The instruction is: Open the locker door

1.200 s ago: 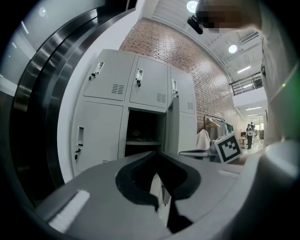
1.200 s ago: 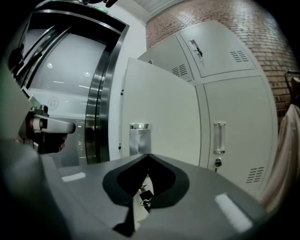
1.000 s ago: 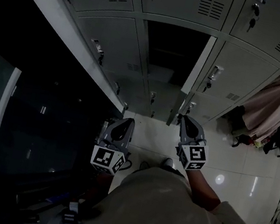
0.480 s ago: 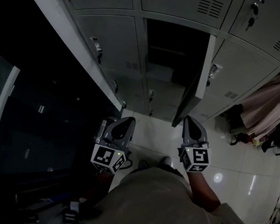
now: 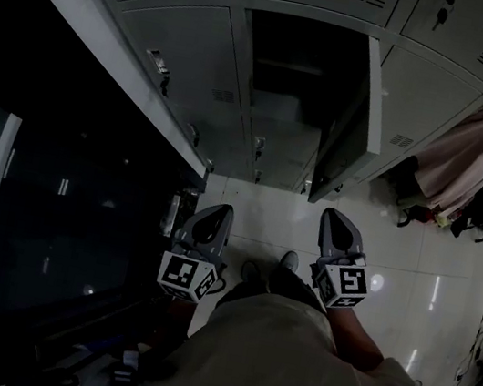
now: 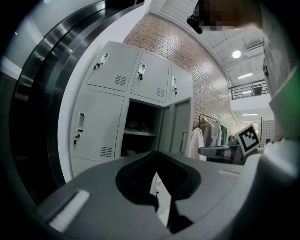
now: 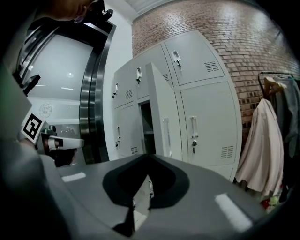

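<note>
Swung wider vs. a sec ago, locker door (image 5: 349,133) now stands roughly square to the cabinet front, free edge twd the person, w/ the open compartment (image 5: 291,67) beside it fully exposed. R tongs (image 5: 334,218) have backed off and hang apart from the door edge, above the floor tiles (image 5: 265,215). L tongs (image 5: 218,211) sit alongside, also clear. Both pairs are pressed together w/ nothing between them. Opening looks basically done. To finish well, keep both tongs off the panel so it doesn't bounce back. If more swing is wanted, nudge w/ closed R tips near the free edge, not by the hinge, slow & level.
</note>
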The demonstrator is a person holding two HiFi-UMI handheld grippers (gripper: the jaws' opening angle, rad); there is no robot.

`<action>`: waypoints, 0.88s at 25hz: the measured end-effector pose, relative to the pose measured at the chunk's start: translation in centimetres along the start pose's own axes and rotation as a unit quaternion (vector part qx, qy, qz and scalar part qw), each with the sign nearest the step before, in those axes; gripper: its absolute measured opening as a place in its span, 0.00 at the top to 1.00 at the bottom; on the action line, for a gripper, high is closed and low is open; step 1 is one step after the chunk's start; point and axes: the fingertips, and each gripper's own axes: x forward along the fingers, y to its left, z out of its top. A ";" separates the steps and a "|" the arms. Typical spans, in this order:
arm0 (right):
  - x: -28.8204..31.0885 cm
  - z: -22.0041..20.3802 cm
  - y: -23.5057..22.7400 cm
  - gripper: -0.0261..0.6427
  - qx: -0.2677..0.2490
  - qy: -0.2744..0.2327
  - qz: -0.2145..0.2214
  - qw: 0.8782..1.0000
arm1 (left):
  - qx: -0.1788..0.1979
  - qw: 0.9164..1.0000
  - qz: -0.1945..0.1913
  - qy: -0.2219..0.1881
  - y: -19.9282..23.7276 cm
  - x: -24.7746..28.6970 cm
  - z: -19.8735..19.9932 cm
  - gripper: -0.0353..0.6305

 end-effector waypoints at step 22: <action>-14.8 3.9 3.5 0.96 -0.020 -0.019 0.018 0.999 | 0.029 0.998 0.033 -0.033 -7.1 -7.6 2.8 0.86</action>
